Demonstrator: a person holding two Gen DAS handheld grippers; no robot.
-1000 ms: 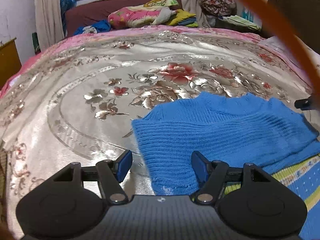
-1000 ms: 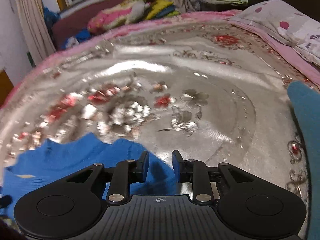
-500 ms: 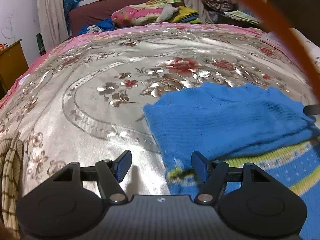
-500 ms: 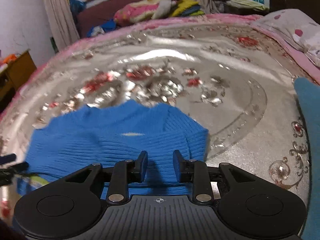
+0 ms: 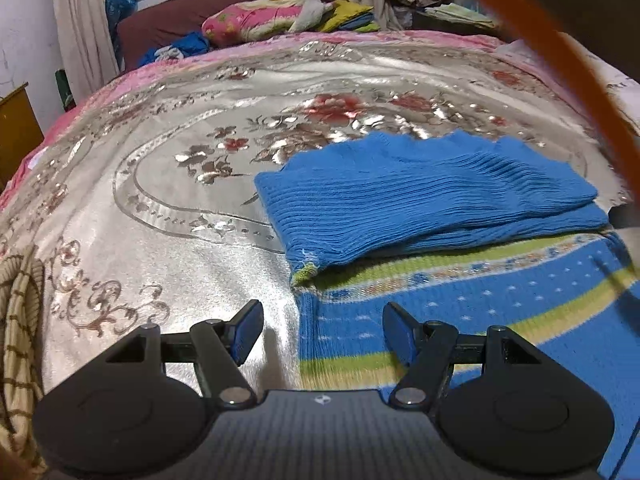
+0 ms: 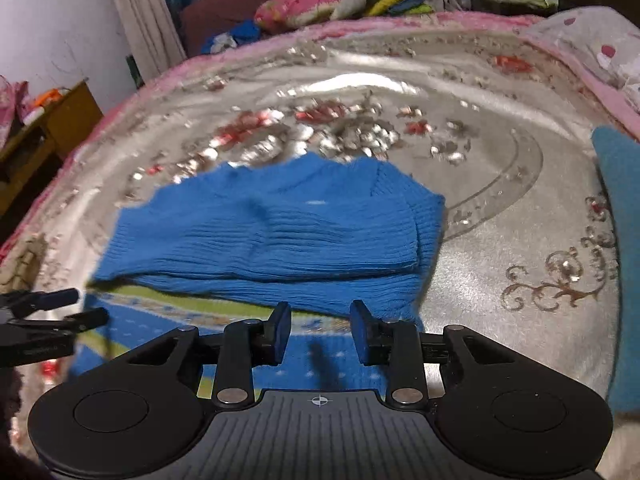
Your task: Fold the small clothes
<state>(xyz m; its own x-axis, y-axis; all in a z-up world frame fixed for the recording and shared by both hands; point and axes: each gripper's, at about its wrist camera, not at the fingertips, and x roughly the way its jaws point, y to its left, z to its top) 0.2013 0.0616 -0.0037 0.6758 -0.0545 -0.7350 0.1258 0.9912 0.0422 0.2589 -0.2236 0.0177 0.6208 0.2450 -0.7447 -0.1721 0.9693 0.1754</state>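
Note:
A small blue knit sweater (image 5: 424,196) lies on the bed, its ribbed plain half folded over the half with green and yellow stripes (image 5: 480,304). My left gripper (image 5: 323,334) hovers open over the sweater's near left edge, with nothing pinched. The right gripper (image 6: 320,332) hangs above the striped part (image 6: 320,360). Its jaws are opening and nothing is pressed between the pads. The folded blue half (image 6: 280,232) lies just beyond it. In the right wrist view the left gripper's fingers (image 6: 60,312) show at the far left.
The silver flowered bedspread (image 5: 180,220) covers the bed. A beige checked cloth (image 5: 20,320) lies at its near left, a teal cloth (image 6: 616,240) at its right. Pillows and piled clothes (image 5: 272,20) fill the back. A wooden cabinet (image 6: 60,120) stands left of the bed.
Both grippers have drawn back toward the near side of the bed, so more of the sweater and its striped part shows. The right gripper's jaws have widened a little.

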